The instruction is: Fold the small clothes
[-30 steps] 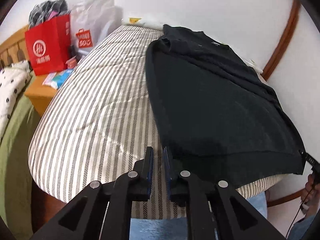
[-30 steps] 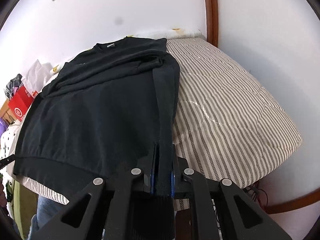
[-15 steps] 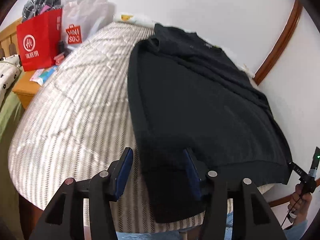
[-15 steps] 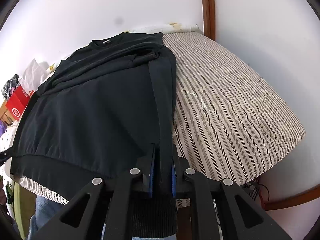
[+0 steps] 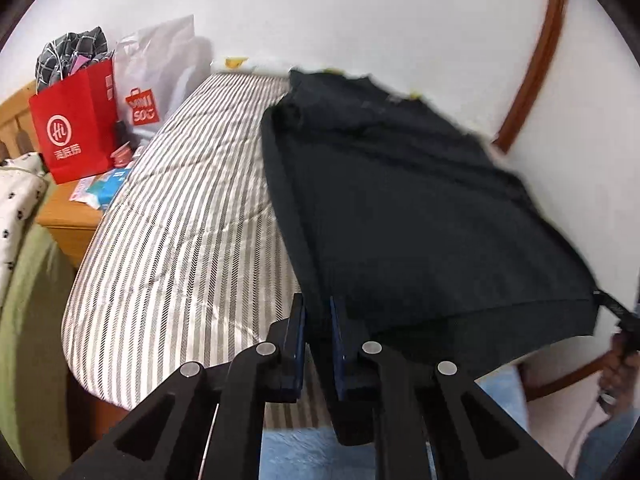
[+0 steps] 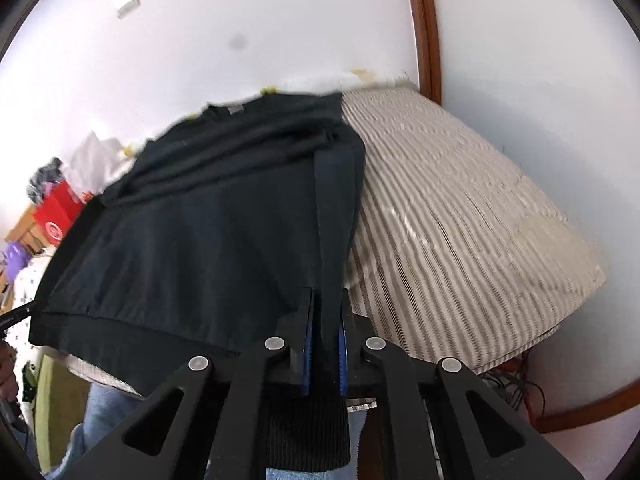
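A black long-sleeved top (image 5: 400,208) lies spread on the striped mattress (image 5: 184,232), collar at the far end, sleeves folded in along its sides. My left gripper (image 5: 318,312) is shut on the top's near left corner at the hem. In the right wrist view the top (image 6: 208,232) fills the left half. My right gripper (image 6: 325,320) is shut on the near right corner, with the ribbed cuff (image 6: 308,436) hanging below the jaws. The hem is lifted off the mattress edge.
A red paper bag (image 5: 72,120) and a white shopping bag (image 5: 156,76) stand on a wooden nightstand (image 5: 68,216) at the left. White walls and a brown curved wooden frame (image 6: 428,28) bound the bed. The mattress (image 6: 460,232) lies bare to the top's right.
My left gripper opened around the top's near left corner half a second ago and has now shut on it. The hem has lifted. My right gripper stayed shut on the right corner.
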